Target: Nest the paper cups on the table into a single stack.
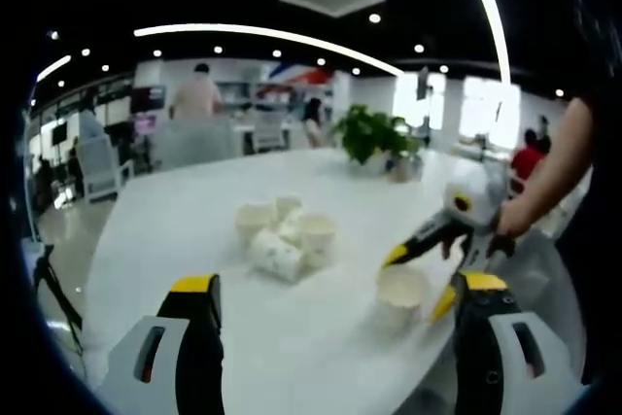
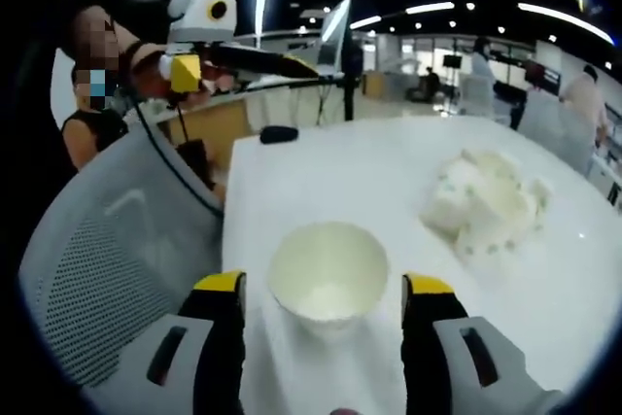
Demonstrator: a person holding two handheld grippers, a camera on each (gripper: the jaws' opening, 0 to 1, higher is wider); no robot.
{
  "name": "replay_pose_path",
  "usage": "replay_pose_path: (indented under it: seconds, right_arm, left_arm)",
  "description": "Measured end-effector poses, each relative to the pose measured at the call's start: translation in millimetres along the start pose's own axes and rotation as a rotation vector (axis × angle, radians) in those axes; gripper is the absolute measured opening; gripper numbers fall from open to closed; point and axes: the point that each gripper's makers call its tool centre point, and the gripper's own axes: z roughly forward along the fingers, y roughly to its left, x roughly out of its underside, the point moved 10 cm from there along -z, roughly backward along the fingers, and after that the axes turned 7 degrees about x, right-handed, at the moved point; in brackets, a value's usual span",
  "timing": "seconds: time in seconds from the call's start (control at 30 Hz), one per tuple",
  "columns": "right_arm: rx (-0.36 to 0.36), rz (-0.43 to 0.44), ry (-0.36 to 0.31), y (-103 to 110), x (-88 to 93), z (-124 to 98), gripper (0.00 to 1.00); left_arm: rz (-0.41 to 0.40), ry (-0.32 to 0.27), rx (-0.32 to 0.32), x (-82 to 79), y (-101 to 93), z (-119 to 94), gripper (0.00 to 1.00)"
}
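One paper cup (image 2: 328,282) stands upright on the white table (image 2: 321,172), apart from the others. The right gripper (image 2: 326,313) has its fingers wide apart, one on each side of this cup, not touching it, so it looks ready to close and pick it up. The other cups (image 1: 285,233) sit bunched together in the middle of the table. The left gripper (image 1: 335,298) has its fingers apart too, holding nothing.

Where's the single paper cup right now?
In the right gripper view the single cup stands upright on the white table between the open jaws, apart from the cup cluster.
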Motion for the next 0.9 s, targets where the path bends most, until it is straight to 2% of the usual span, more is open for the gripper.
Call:
replay_pose_path:
  seconds: [0.17, 0.53, 0.77, 0.9]
  right_arm:
    - [0.014, 0.032, -0.033, -2.9, -3.7, -9.4, 0.66]
    - [0.061, 0.027, -0.091, -8.7, -18.5, -32.2, 0.73]
    - [0.126, 0.083, -0.143, -18.8, -28.7, -52.2, 0.77]
    - [0.162, 0.098, -0.147, -25.8, -27.8, -64.5, 0.80]
  left_arm:
    - [-0.006, -0.011, -0.002, -0.7, 0.0, 1.6, 1.00]
    - [-0.012, -0.023, -0.005, -1.8, -0.3, 2.8, 1.00]
    - [-0.017, -0.024, -0.005, -2.7, 0.2, 2.3, 1.00]
    - [-0.014, -0.021, -0.006, -3.2, 0.8, 1.9, 1.00]
